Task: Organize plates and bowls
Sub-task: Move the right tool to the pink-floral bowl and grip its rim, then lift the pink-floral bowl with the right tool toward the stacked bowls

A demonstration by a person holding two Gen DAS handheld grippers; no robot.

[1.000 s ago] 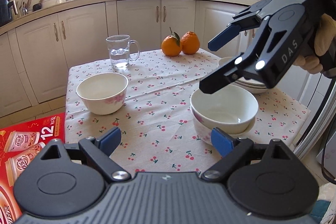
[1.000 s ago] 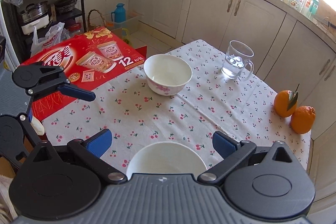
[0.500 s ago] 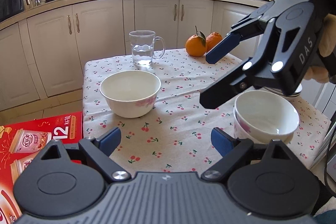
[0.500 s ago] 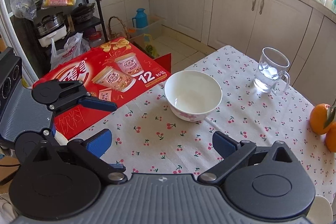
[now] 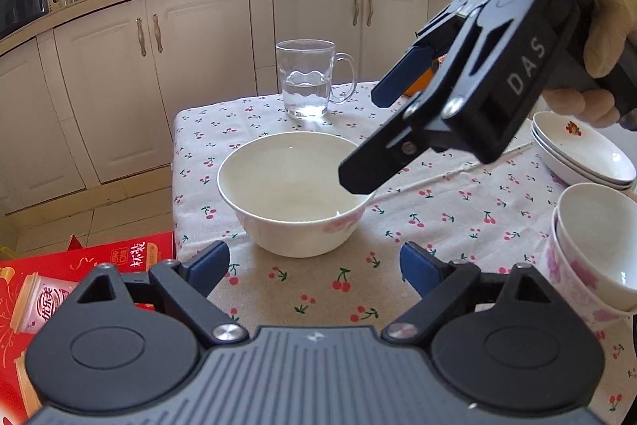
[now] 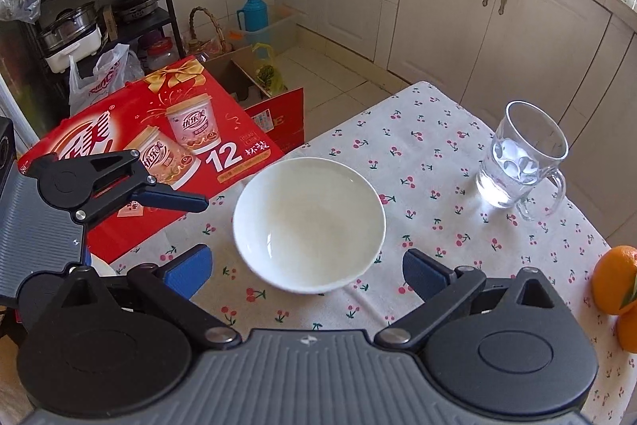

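Right wrist view: bowl [image 6: 309, 226] is sitting upright, mouth up, just ahead between the spread, empty right gripper [image 6: 306, 271] fingers; left gripper [image 5: 314, 267] is likewise gaping, empty.

- A single bowl [image 5: 292, 194] sits on the table [image 5: 438, 226]; a glass mug [image 5: 308, 78] stands behind it.
- 2 nested bowls [image 5: 593, 245] sit right, stacked plates [image 5: 577, 150] behind them.

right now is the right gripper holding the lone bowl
No, the right gripper is open above the bowl, its fingers clear of the rim.
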